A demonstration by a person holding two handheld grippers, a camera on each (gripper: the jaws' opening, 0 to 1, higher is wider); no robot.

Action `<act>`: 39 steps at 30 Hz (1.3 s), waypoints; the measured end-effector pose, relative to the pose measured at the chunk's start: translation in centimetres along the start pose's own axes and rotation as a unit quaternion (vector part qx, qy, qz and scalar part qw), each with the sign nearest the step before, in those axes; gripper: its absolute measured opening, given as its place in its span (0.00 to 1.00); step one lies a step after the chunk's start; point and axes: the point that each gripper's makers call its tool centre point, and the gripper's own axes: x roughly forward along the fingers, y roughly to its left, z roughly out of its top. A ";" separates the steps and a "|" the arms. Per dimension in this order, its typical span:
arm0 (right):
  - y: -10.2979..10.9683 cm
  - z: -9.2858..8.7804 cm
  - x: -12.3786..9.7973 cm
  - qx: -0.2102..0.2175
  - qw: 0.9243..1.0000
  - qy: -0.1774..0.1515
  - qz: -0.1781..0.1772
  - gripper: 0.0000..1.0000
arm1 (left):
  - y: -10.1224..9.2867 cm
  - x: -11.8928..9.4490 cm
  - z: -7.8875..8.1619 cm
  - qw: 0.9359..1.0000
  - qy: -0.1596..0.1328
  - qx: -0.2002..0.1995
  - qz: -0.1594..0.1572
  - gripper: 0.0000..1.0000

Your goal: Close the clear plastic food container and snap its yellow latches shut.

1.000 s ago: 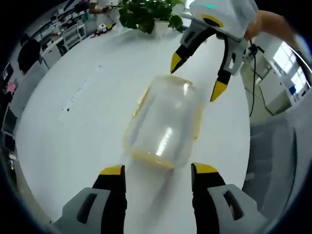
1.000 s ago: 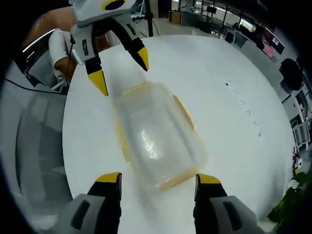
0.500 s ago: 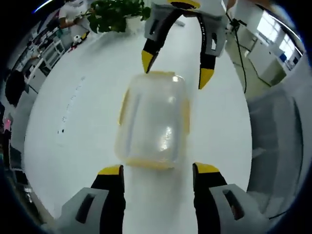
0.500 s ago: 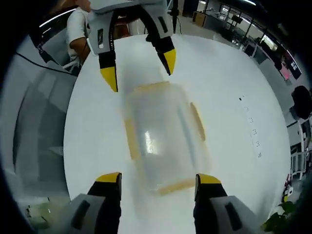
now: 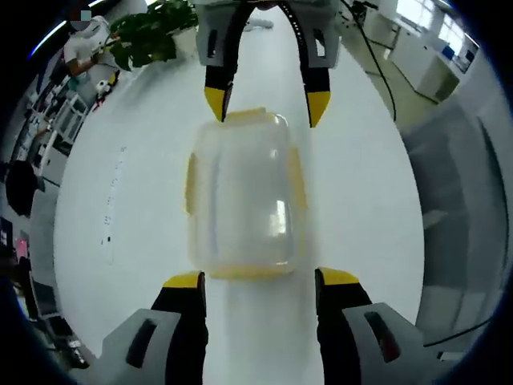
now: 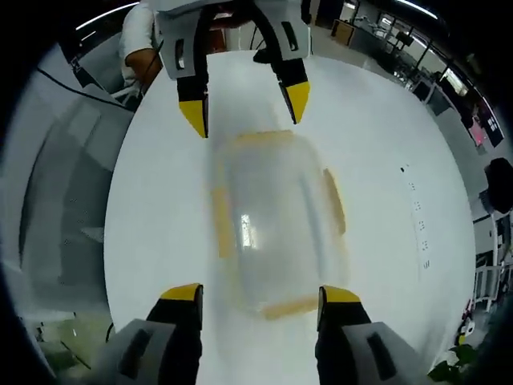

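Note:
A clear plastic food container [image 5: 243,192] with its lid on lies on the round white table [image 5: 120,200], with yellow latches [image 5: 190,183] along its sides and ends. My left gripper [image 5: 256,279] stands open just short of the container's near end. Opposite it, my right gripper [image 5: 263,104] is open over the far end. In the right gripper view the same container [image 6: 272,220] lies between my right gripper [image 6: 260,295] and the left gripper [image 6: 244,104], with latches [image 6: 334,200] on its long sides. Neither gripper holds anything.
A potted green plant [image 5: 148,36] stands at the table's far edge. A person in white [image 6: 144,40] is beyond the table. Black cables [image 5: 377,56] run over the grey floor [image 5: 453,200]. Shelves and desks [image 5: 48,120] line the room's side.
Both grippers have swung round so that each lines up with the container's long axis, facing the other across it. The container has stayed put on the table. Both jaws remain open.

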 end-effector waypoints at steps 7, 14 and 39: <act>-0.3 1.5 0.0 -0.001 1.000 -0.014 -0.002 0.53 | 0.1 0.1 1.5 1.000 -0.015 0.001 -0.003 0.52; -0.1 2.8 0.4 -0.006 1.000 -0.028 0.008 0.52 | -0.1 0.5 3.0 0.999 -0.030 0.009 -0.007 0.51; -1.4 4.6 1.5 -0.028 0.998 -0.061 0.015 0.48 | -0.6 1.1 5.2 0.998 -0.066 -0.011 -0.010 0.54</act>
